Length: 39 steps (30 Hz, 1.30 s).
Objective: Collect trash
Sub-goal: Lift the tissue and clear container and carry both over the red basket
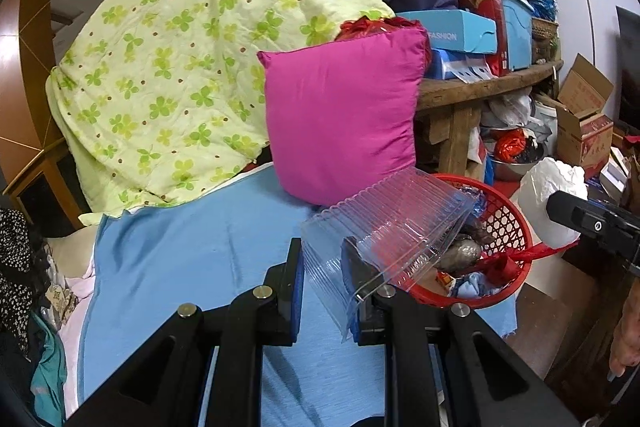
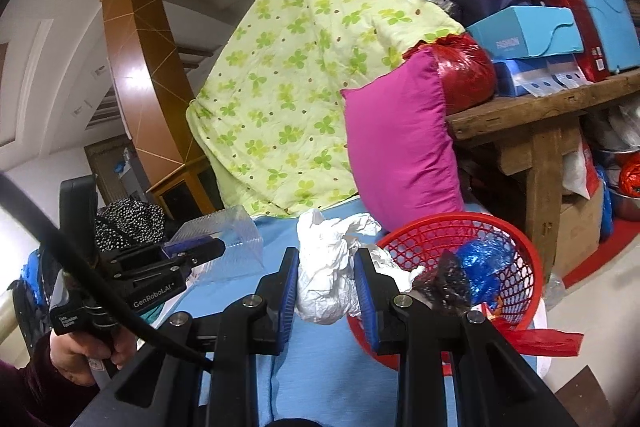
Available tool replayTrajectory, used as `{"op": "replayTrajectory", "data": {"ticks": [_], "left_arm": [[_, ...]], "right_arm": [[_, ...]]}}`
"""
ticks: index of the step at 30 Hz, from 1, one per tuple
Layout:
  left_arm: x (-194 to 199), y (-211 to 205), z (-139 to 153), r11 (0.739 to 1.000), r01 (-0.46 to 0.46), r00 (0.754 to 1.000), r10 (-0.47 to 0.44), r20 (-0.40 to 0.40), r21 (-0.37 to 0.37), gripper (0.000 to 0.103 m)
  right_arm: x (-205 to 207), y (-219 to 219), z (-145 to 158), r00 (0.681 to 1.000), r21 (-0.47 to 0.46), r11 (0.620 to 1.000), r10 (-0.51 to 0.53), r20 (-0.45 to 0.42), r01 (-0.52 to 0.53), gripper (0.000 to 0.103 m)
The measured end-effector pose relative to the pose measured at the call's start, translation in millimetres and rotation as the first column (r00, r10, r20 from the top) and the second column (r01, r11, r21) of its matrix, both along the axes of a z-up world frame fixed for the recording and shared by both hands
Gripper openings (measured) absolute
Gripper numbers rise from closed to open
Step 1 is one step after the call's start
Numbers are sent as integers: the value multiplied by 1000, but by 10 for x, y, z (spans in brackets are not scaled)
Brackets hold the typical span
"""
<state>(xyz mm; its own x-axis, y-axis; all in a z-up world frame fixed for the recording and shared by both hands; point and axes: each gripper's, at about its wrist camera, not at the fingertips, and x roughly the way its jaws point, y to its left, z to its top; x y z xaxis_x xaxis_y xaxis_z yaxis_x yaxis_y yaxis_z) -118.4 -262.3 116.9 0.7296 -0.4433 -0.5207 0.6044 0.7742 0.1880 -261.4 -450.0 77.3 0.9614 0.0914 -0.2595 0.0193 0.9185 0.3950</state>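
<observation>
While the clear tray (image 1: 384,227) hangs pinched by its edge in the left gripper (image 1: 324,291), tilted with its far end over the red basket (image 1: 516,227), the job looks like a drop into that basket. The right gripper (image 2: 326,287) clamps a crumpled white wad (image 2: 332,267) just beside the rim, basket (image 2: 524,267) to its right. My advice: carry each piece fully over the opening before parting the fingers, since the springy tray could catch the rim and tip out. The basket sits at the corner of the blue cloth (image 1: 192,267), already holding wrappers, so release gently; a pink pillow (image 1: 344,115) stands behind.
</observation>
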Motion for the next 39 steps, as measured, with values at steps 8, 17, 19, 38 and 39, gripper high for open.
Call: {"op": "replayTrajectory", "data": {"ticks": [8,17,19,38,39], "left_arm": [[21,-161,-62,1000,26,1000,-26,-18,17,20],[32,-315,-139,998,51,998,-49,-34,33,20],[38,-343,-153,998,55,998,-53,-39,36,20],[59,-607,-259,996,74,995,-71,-70,48,20],[60,-616,-262,996,76,995,-72,-73,47,20]], "right_arm": [[-39,-159,-58,1000,29,999,-28,-5,29,30],[-40,-289,-113,999,44,998,-49,-17,50,30],[-40,-307,-126,998,43,998,-54,-20,55,30],[-53,-494,-202,997,62,995,-70,-44,73,30],[-56,-489,-201,996,59,995,-73,-43,75,30]]}}
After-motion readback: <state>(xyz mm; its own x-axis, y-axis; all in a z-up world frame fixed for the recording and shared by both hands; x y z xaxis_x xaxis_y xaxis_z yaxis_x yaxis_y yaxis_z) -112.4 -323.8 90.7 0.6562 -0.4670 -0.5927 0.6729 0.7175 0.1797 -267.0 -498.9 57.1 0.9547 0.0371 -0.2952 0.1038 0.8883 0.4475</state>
